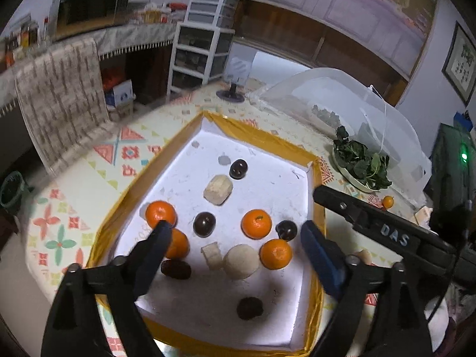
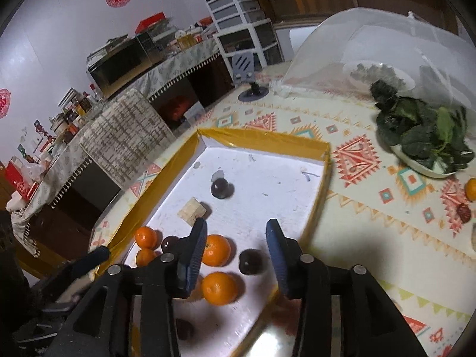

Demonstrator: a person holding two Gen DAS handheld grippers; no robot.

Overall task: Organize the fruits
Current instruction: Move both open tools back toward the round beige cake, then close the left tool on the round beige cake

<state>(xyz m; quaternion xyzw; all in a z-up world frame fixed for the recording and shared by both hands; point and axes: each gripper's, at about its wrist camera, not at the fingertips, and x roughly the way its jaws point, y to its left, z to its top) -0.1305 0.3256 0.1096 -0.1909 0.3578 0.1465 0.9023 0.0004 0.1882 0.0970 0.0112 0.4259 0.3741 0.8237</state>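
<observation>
A white tray with yellow taped rim (image 1: pixel 261 132) (image 2: pixel 261 136) holds several oranges (image 1: pixel 256 224) (image 2: pixel 216 250), dark round fruits (image 1: pixel 204 224) (image 2: pixel 250 261) and pale beige pieces (image 1: pixel 218 190) (image 2: pixel 192 209). My left gripper (image 1: pixel 235 235) is open and empty above the tray's near half. My right gripper (image 2: pixel 236 235) is open and empty above the tray's right side; its black arm (image 1: pixel 386 232) crosses the left wrist view. One orange (image 2: pixel 471 189) and a dark red fruit (image 2: pixel 464 212) lie on the patterned tablecloth outside the tray.
A plate of green leaves (image 1: pixel 361 163) (image 2: pixel 422 136) sits right of the tray. A white mesh food cover (image 1: pixel 342 101) (image 2: pixel 372 44) stands behind it. A chair back (image 1: pixel 59 98), a drawer unit (image 1: pixel 205 44) and a cluttered counter lie beyond the table edge.
</observation>
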